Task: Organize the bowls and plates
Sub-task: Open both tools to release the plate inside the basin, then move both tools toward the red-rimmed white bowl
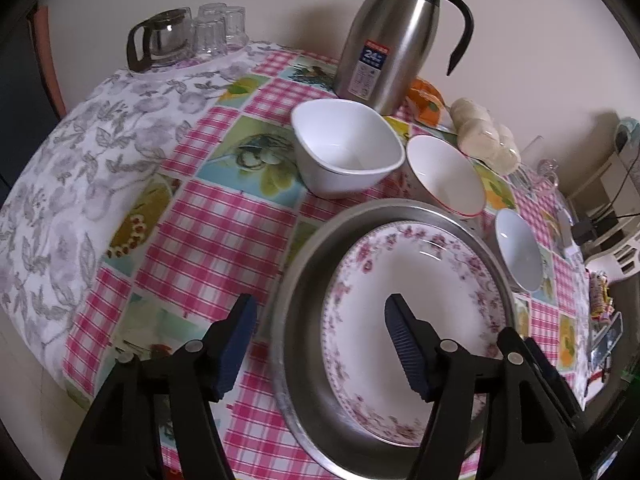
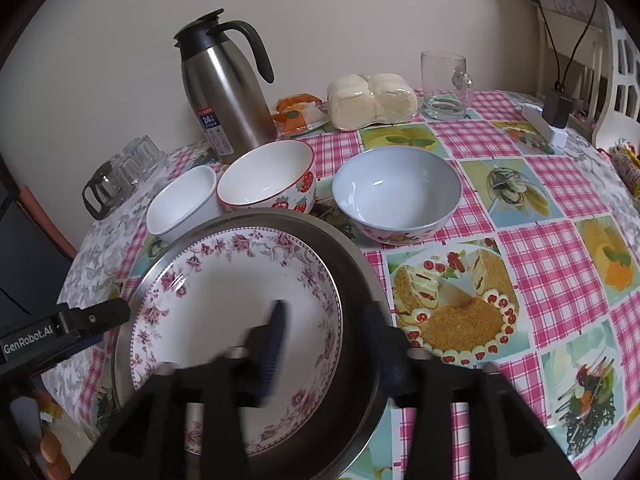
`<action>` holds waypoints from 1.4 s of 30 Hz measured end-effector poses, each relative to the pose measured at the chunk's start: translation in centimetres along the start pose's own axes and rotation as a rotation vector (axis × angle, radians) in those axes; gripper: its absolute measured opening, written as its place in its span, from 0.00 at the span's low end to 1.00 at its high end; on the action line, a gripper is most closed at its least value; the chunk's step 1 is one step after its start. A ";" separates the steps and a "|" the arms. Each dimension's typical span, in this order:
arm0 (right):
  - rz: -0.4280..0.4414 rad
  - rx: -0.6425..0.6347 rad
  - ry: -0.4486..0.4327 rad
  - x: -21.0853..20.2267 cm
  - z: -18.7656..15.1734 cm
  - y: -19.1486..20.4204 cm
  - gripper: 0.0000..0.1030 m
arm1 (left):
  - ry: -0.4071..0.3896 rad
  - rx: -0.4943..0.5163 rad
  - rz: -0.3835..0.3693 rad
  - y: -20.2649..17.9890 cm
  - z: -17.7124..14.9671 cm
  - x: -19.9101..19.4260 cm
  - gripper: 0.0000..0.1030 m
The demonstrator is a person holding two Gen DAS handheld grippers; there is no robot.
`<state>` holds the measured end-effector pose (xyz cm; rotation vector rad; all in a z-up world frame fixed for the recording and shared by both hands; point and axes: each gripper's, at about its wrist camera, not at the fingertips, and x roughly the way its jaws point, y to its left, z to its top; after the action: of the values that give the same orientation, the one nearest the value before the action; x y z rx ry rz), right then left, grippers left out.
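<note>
From the left wrist camera, the left gripper [image 1: 320, 344] hangs with its jaws spread and nothing pinched, straddling the left rim of a round steel tray [image 1: 298, 280] in which a white plate with a pink floral border [image 1: 408, 280] lies flat; a square white bowl [image 1: 346, 152], a red-rimmed bowl [image 1: 446, 178] and a pale blue bowl [image 1: 518, 250] stand behind on the pink checked tablecloth [image 1: 208, 232]. From the right wrist camera, the right gripper [image 2: 326, 340] is blurred but likewise parted over the tray's right rim, gripping nothing.

A steel jug [image 2: 226, 92] with a black handle is stood at the back of the pink checked tablecloth [image 2: 560, 280]. Wrapped buns [image 2: 372, 100] are laid near it — an empty glass mug [image 2: 444, 84] is set beside them. Upturned glasses [image 1: 220, 28] are grouped by a small glass pot [image 1: 160, 40].
</note>
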<state>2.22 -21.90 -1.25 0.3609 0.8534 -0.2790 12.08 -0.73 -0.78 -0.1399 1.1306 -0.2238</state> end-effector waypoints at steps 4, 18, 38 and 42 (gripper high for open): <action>-0.006 -0.019 -0.009 -0.1 -0.1 0.2 0.70 | -0.017 -0.013 0.044 0.7 0.1 0.2 0.82; -0.025 -0.047 -0.006 0.2 -0.2 0.5 0.97 | -0.078 -0.038 0.123 1.8 0.6 0.2 0.90; -0.004 -0.056 -0.027 -0.5 0.3 0.4 1.00 | -0.172 -0.052 0.003 1.7 1.8 -0.8 0.99; -0.008 -0.038 -0.023 -0.6 0.4 0.0 1.00 | -0.199 -0.050 -0.031 1.5 2.0 -1.2 0.99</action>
<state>2.10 -22.05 -0.50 0.3181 0.8370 -0.2729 13.61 0.96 0.77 -0.2194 0.9367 -0.2050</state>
